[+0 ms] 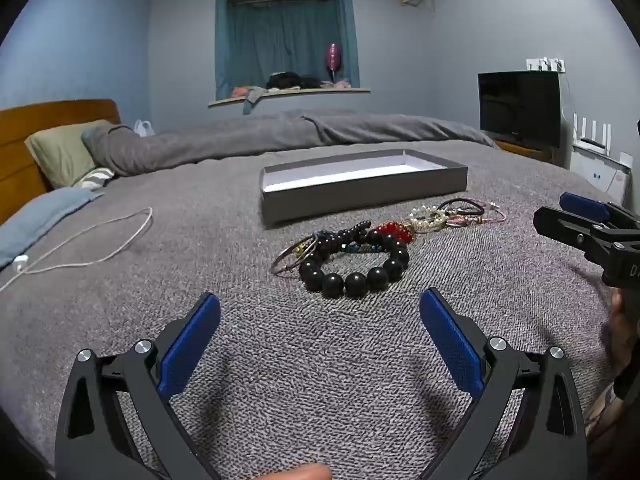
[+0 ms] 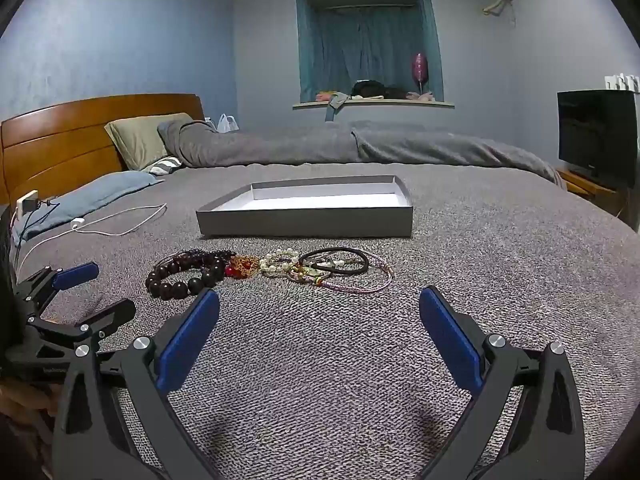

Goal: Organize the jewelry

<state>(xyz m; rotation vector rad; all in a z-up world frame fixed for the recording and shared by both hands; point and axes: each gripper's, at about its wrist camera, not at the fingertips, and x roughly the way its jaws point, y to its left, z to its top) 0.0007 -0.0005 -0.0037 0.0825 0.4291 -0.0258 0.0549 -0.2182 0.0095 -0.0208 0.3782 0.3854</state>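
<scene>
A pile of jewelry lies on the grey bedspread: a black bead bracelet (image 1: 356,276), metal bangles (image 1: 292,258), a red bead piece (image 1: 396,230), a pearl bracelet (image 1: 428,216) and thin cord bands (image 1: 472,210). The pile also shows in the right wrist view, with the dark bead bracelet (image 2: 180,278), pearls (image 2: 280,262) and cords (image 2: 340,266). An open shallow grey box (image 1: 360,194) (image 2: 304,222) with a white inside lies just behind the pile. My left gripper (image 1: 320,312) is open and empty in front of the black beads. My right gripper (image 2: 320,308) is open and empty in front of the cords.
A white charging cable (image 1: 92,244) (image 2: 120,222) trails on the bed at left. Pillows (image 1: 60,152) and a wooden headboard (image 2: 80,140) stand at far left. A folded grey duvet (image 1: 280,136) lies behind the box. A TV (image 1: 520,106) stands at right.
</scene>
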